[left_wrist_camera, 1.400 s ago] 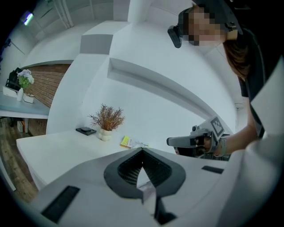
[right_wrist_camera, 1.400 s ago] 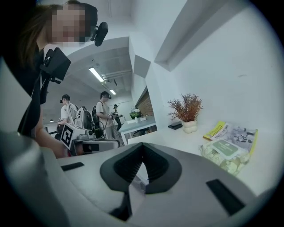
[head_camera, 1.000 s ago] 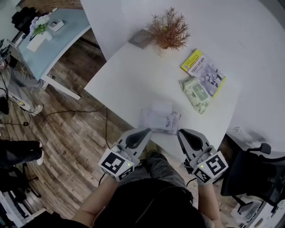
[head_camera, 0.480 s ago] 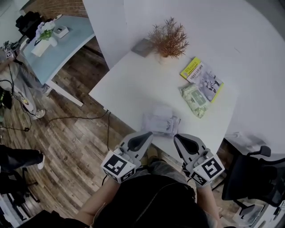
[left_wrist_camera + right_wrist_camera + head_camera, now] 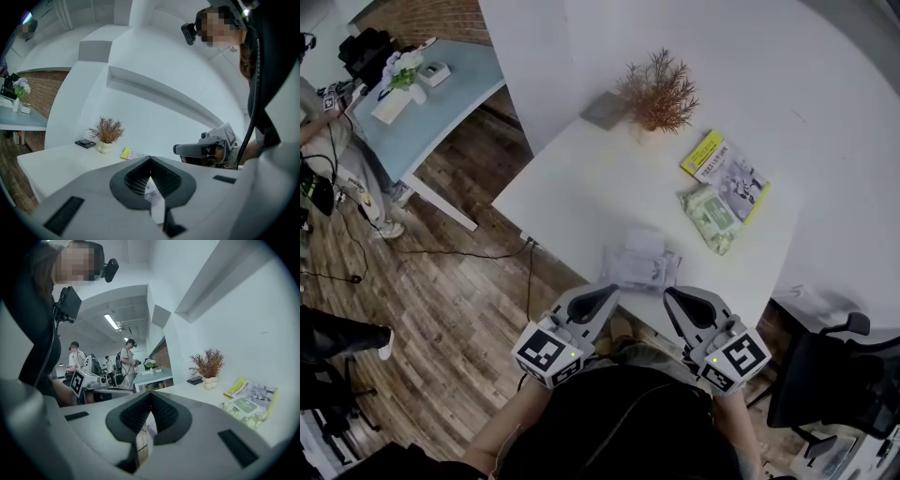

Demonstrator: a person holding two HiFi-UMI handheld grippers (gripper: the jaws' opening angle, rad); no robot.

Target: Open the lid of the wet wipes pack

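Note:
Two soft packs lie on the white table [image 5: 572, 178]. A pale lavender-white pack [image 5: 639, 262] rests by the front edge. A green pack with a rectangular lid label [image 5: 711, 217] [image 5: 247, 408] lies further back at the right. My left gripper [image 5: 614, 291] [image 5: 150, 159] and right gripper [image 5: 667, 292] [image 5: 151, 393] hover side by side just short of the front edge, tips toward the pale pack and touching nothing. Both pairs of jaws are shut with nothing between them. The right gripper [image 5: 206, 149] also shows in the left gripper view.
A dried plant in a white pot [image 5: 656, 89] and a flat dark object [image 5: 605, 110] stand at the back of the table. A yellow booklet [image 5: 727, 164] lies under the green pack's far side. An office chair [image 5: 825, 375] is at the right, a blue table [image 5: 431, 84] at the left, with people [image 5: 126, 359] beyond it.
The head view has shifted, so the table sits a little further right in the picture. Both grippers stay shut near the front edge, and the right one has edged slightly inward.

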